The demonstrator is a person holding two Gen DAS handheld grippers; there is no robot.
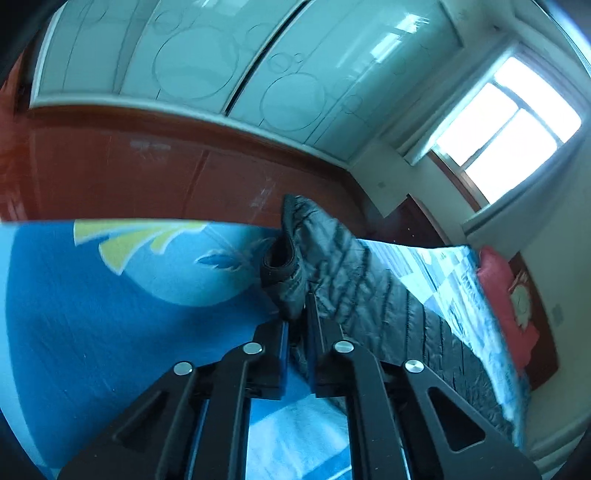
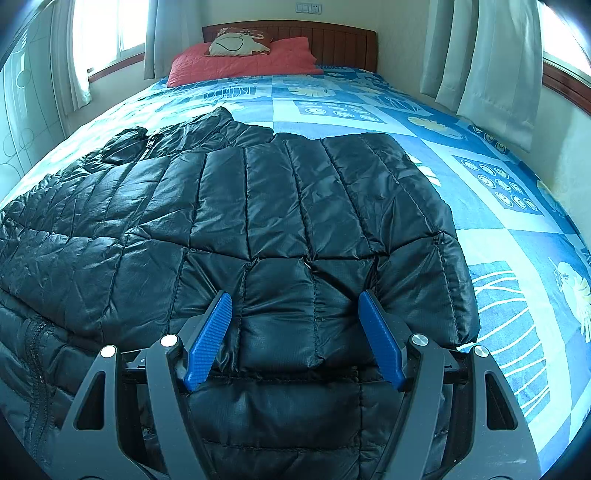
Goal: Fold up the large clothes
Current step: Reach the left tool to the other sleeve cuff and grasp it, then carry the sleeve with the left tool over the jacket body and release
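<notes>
A black quilted puffer jacket (image 2: 280,206) lies on the blue patterned bed sheet (image 2: 509,229), with one side folded over the body. My right gripper (image 2: 295,306) is open, its blue-padded fingers (image 2: 380,343) spread just above the folded part near the hem, holding nothing. In the left wrist view my left gripper (image 1: 297,317) is shut on a sleeve (image 1: 291,269) of the jacket (image 1: 369,288) near its cuff, with the sleeve held up off the sheet (image 1: 110,314).
A red pillow (image 2: 240,61) and a patterned cushion (image 2: 240,42) lie at the wooden headboard (image 2: 332,40). Curtained windows (image 2: 110,29) flank the bed. A wardrobe with glossy sliding doors (image 1: 221,62) stands beyond the bed's edge above the red-brown floor (image 1: 147,173).
</notes>
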